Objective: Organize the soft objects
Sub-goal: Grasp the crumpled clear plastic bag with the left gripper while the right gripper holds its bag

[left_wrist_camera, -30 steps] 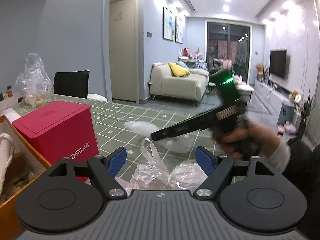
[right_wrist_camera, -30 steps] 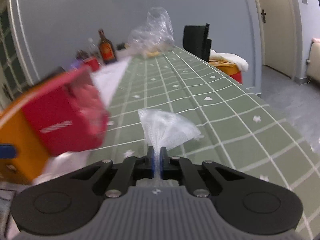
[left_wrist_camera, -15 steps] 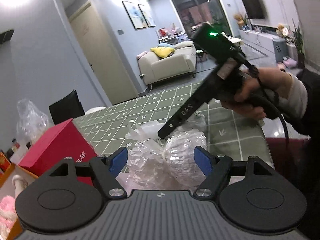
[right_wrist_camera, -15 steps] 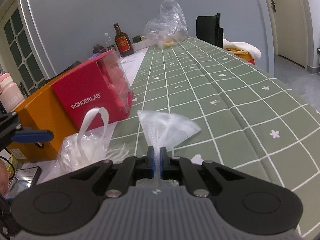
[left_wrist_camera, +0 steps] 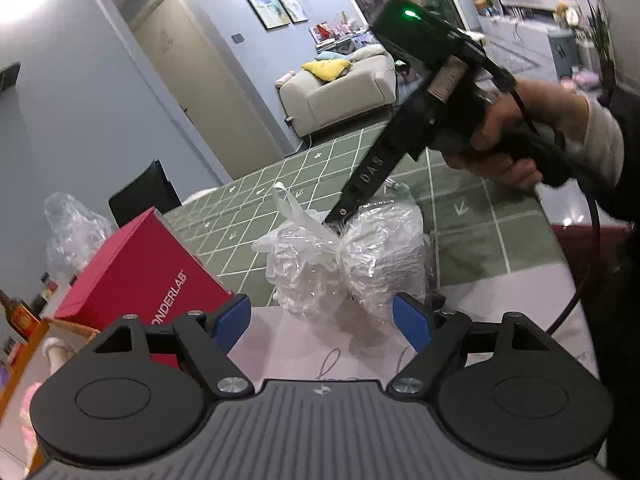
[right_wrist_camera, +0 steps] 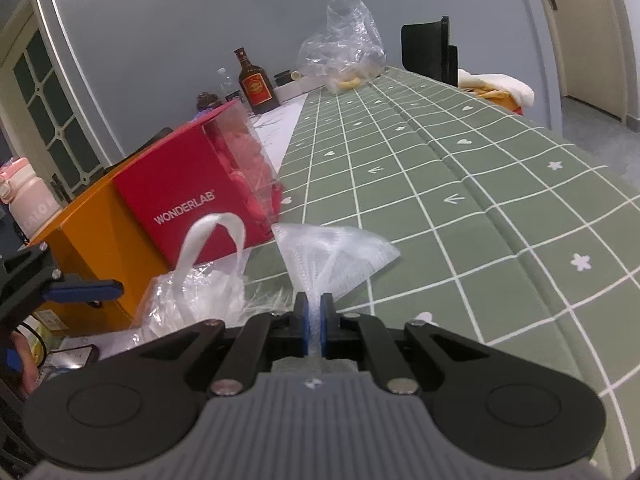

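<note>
A crumpled clear plastic bag (left_wrist_camera: pixel 344 264) with white handles lies on the green checked table (left_wrist_camera: pixel 472 220). My left gripper (left_wrist_camera: pixel 322 322) is open, its blue pads on either side of the near part of the bag. My right gripper (right_wrist_camera: pixel 315 320) is shut on a white mesh piece (right_wrist_camera: pixel 336 254) at the bag's top; in the left wrist view its tip (left_wrist_camera: pixel 340 216) meets the bag from above. The bag also shows in the right wrist view (right_wrist_camera: pixel 200 292), left of the mesh.
A red WONDERLAB box (right_wrist_camera: pixel 192 200) stands left of the bag, against an orange box (right_wrist_camera: pixel 92 232). A brown bottle (right_wrist_camera: pixel 256 84) and another clear bag (right_wrist_camera: pixel 344 48) sit at the table's far end. A black chair (right_wrist_camera: pixel 432 48) is beyond.
My left gripper has tilted and closed in on the bag, which now fills the gap between its pads. My right gripper stays shut on the mesh piece and has shifted little.
</note>
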The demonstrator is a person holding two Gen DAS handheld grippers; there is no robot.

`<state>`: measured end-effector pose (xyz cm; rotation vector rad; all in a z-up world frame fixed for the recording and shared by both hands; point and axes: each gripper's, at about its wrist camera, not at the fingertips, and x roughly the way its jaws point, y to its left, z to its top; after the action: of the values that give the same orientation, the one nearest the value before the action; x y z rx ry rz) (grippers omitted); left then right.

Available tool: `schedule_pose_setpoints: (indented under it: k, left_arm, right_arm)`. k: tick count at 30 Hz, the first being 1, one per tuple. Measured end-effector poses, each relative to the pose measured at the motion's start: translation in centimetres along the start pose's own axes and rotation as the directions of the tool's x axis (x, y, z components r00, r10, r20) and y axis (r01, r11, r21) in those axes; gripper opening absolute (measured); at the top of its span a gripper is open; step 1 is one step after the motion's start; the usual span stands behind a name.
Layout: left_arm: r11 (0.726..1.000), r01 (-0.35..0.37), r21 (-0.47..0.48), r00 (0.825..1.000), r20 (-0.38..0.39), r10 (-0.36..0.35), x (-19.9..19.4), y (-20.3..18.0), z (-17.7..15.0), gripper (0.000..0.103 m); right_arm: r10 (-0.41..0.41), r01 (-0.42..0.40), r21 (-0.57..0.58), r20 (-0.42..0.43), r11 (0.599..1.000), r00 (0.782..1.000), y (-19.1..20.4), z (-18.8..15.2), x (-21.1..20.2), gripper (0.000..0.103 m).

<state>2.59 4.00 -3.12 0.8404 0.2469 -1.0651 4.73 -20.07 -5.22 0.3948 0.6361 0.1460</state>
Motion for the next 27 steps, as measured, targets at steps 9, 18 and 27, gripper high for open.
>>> schedule_pose_setpoints:
  k: [9,18,27]
  left_arm:
    - [0.999,-0.030,0.028,0.999,0.010,0.030,-1.4,-0.1,-0.4,0.094]
    - [0.996,-0.005,0.088,1.000,-0.011,0.006,-1.4,-0.6,-0.9,0.093]
    - [0.981,-0.050,0.190,0.999,-0.010,0.053,0.1,-2.8,-1.0,0.094]
  right_arm:
    - [0.016,-0.016,-0.011,0.000,1.000,1.000,-0.2,0.0,0.4,0.002]
    - [0.006,-0.006,-0.032,0.002,0.999,1.000,0.3,-0.1,0.3,0.002]
    - [0.028,-0.028,-0.043,-0.014,0.999,1.000,1.3,-0.2,0.7,0.003]
